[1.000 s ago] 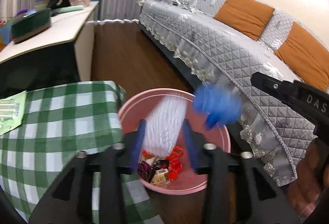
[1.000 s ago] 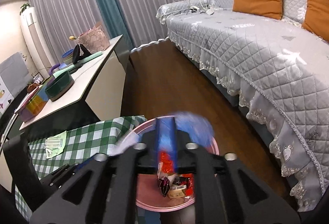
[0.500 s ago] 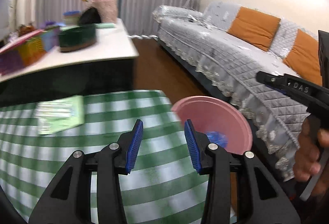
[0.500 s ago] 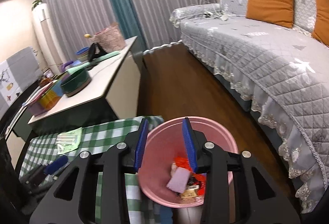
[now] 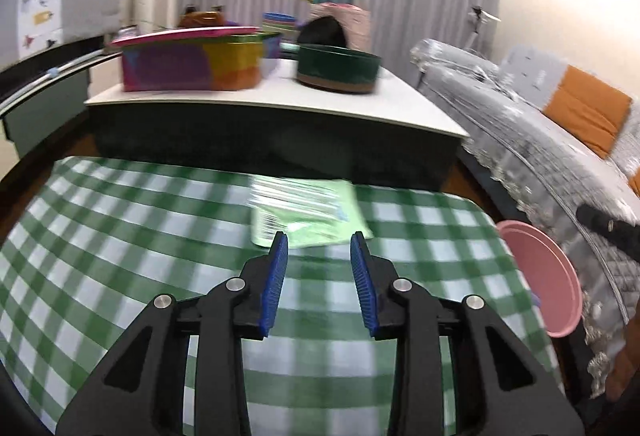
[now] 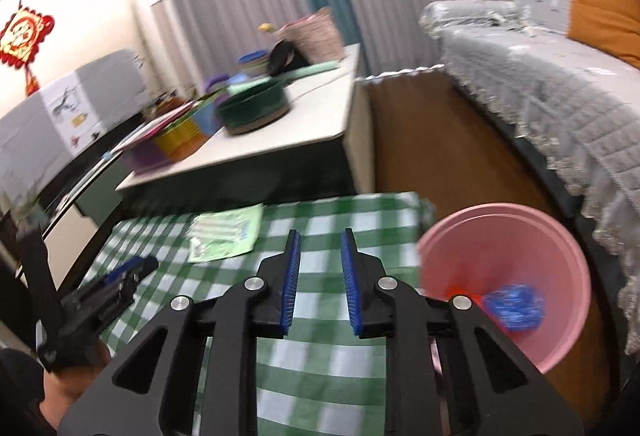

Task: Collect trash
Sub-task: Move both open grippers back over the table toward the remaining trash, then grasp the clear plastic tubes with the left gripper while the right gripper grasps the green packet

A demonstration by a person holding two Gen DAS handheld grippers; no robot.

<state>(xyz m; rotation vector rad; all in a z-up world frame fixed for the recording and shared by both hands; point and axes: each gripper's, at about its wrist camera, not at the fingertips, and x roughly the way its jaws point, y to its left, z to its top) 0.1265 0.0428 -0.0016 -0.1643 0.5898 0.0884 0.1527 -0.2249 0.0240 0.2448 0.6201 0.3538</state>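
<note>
No writing can be read; the print on the green packet point(image 5: 304, 213) is blurred. The left claw point(image 5: 318, 278) points down over the checked desk point(image 5: 120, 236), its jaws parted with nothing between them and just now closing a little. The packet lies flat just ahead of its tips. The right claw point(image 6: 318, 276) tilts down over the desk edge, jaws also parted, bare and narrowing. The pink bin point(image 6: 560, 236) stands right of it, off the desk, with a blue wrapper point(image 6: 514, 306) inside. The packet lies ahead-left of the right claw
</note>
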